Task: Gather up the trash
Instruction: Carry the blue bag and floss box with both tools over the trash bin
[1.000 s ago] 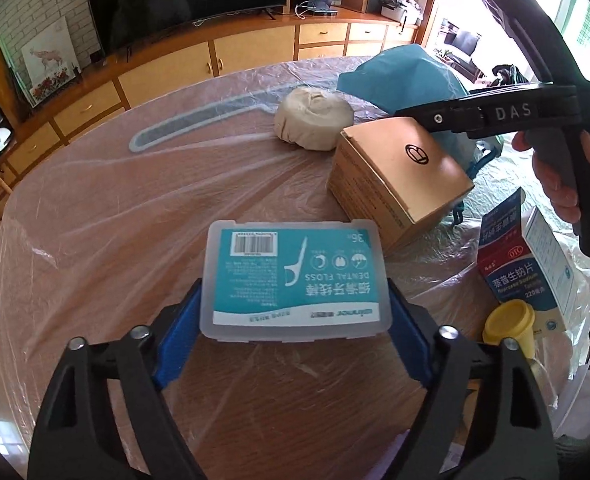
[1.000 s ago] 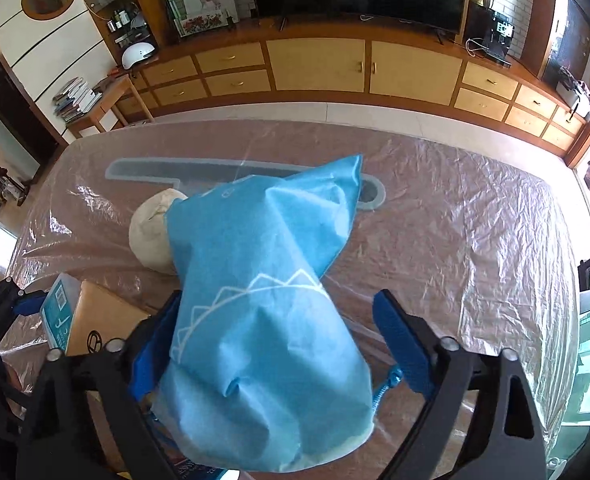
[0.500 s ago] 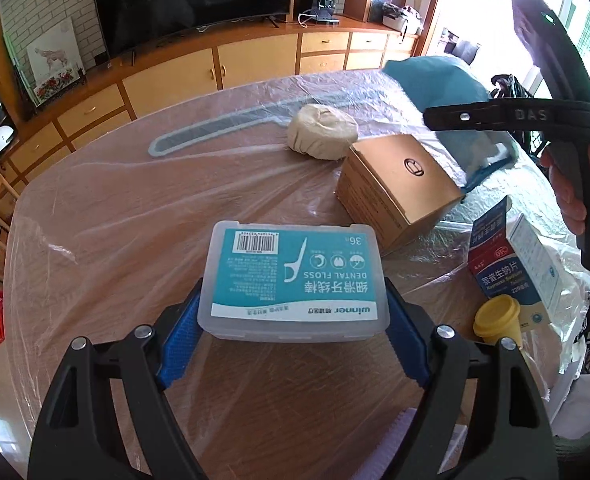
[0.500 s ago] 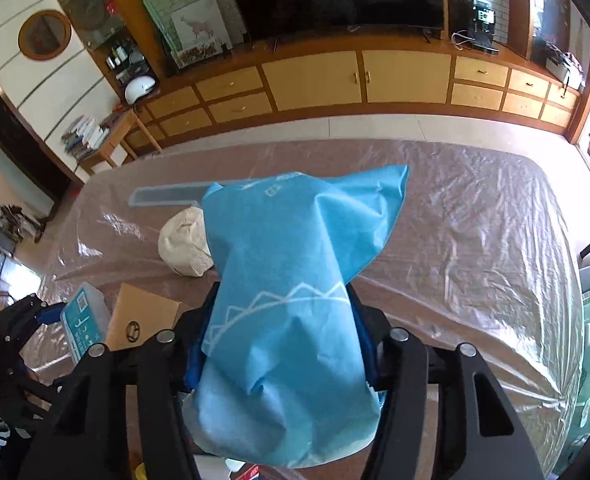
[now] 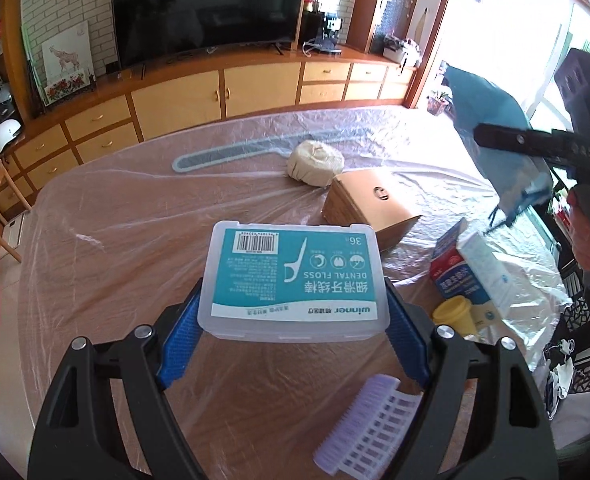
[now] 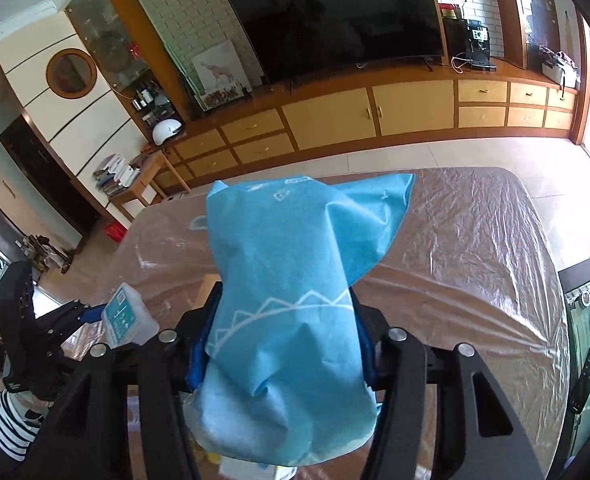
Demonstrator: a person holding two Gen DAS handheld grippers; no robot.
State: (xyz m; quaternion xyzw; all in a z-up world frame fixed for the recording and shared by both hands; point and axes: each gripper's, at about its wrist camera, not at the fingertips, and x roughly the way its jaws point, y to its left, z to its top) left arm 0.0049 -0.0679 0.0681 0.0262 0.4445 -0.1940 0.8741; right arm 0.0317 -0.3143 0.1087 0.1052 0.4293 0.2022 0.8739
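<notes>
Fingers [image 5: 183, 328] of our left gripper [image 5: 293, 320] clamp the dental floss box [image 5: 295, 280] by its short ends, long axis crosswise, above the counter [image 5: 115, 248], while far right our right gripper [image 6: 283, 344], newly closed, pinches the blue bag [image 6: 291, 304] aloft.

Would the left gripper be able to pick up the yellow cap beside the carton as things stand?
Probably not yet: the left gripper is clamped on the dental floss box, so its jaws are full. The yellow cap itself lies uncovered beside the carton.
</notes>
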